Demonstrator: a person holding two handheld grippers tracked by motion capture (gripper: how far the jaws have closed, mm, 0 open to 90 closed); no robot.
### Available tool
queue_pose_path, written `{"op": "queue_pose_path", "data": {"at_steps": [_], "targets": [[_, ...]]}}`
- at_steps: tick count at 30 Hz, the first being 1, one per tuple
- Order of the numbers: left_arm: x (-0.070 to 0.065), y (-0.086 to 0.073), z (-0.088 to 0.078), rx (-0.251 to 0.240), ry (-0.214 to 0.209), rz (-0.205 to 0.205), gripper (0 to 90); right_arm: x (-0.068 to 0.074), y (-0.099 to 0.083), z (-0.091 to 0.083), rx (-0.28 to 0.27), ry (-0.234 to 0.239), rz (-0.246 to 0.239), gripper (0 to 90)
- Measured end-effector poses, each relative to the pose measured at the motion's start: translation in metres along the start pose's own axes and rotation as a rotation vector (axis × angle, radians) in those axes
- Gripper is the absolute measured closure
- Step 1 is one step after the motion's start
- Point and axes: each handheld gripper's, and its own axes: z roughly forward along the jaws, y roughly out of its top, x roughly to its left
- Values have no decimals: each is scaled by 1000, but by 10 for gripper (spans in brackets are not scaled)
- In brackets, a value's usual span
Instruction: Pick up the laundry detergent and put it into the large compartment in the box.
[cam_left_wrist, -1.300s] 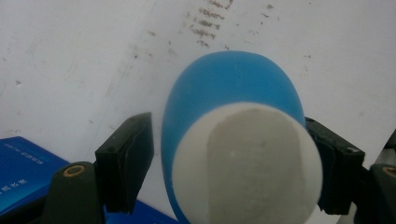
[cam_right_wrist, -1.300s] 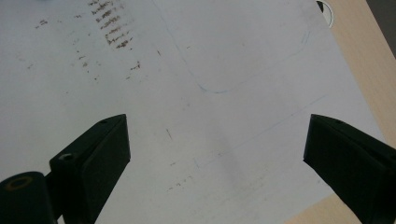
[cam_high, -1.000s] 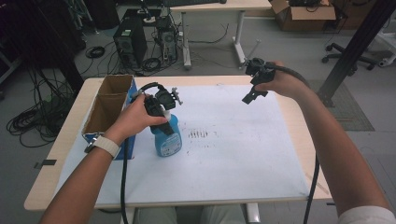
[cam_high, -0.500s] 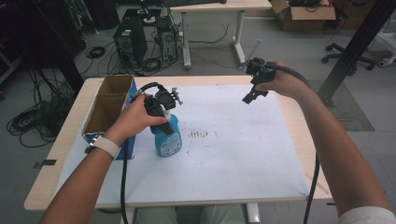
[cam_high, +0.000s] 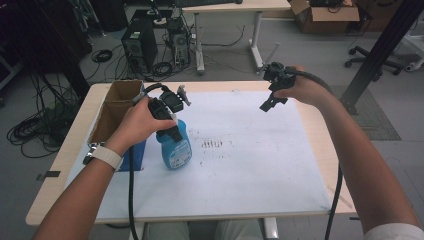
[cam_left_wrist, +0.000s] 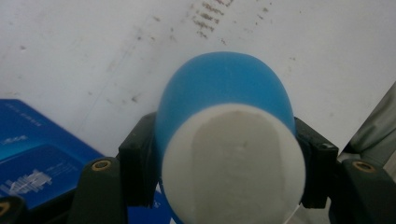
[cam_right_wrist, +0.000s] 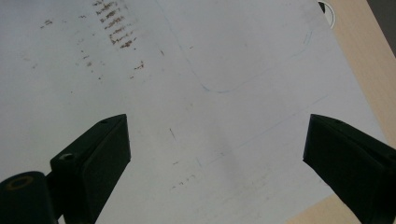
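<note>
As a second ago, left gripper (cam_left_wrist: 224, 154) clamped on blue bottle (cam_high: 175, 145), right gripper (cam_right_wrist: 215, 154) unmoved, wide apart, holding nothing

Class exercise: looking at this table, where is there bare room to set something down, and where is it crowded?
Free: the white sheet between the blue bottle and the right gripper, and its near edge. Crowded: the left end, where the cardboard box, a blue packet and the left gripper gather.

Even, diffuse light falls from overhead; the white sheet (cam_high: 240, 150) reads bright without harsh glare. Shadows are soft. The high view is slightly grainy. In the left gripper view the blue bottle (cam_left_wrist: 226, 135) looks blurred, probably too near for focus.
</note>
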Motion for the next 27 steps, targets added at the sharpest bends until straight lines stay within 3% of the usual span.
{"op": "queue_pose_path", "data": {"at_steps": [2, 5, 7, 8, 13, 14, 21, 24, 25, 27], "targets": [[0, 0, -6, -3, 6, -11, 375, 1, 0, -1, 0, 0, 0, 76], [1, 1, -32, -9, 23, -70, 375, 2, 0, -1, 1, -2, -4, 77], [2, 2, -39, -13, 28, -85, 375, 3, 0, -2, 2, -2, -3, 77], [3, 3, -52, -11, 38, -112, 375, 4, 0, -3, -2, -1, -6, 78], [4, 6, -77, -4, 71, -155, 375, 5, 0, -5, -7, -1, -8, 79], [6, 8, -88, 0, 84, -180, 375, 5, 0, -5, -8, -2, -9, 79], [18, 6, -123, -14, 119, -290, 375, 6, -2, -8, -11, -2, -11, 79], [26, 2, -145, -19, 153, -364, 375, 6, -3, -10, -10, -6, -10, 79], [26, 2, -145, -19, 153, -364, 375, 6, -3, -10, -10, -6, -10, 79], [30, -1, -154, -19, 164, -401, 375, 6, -4, -11, -9, -9, -8, 79]]}}
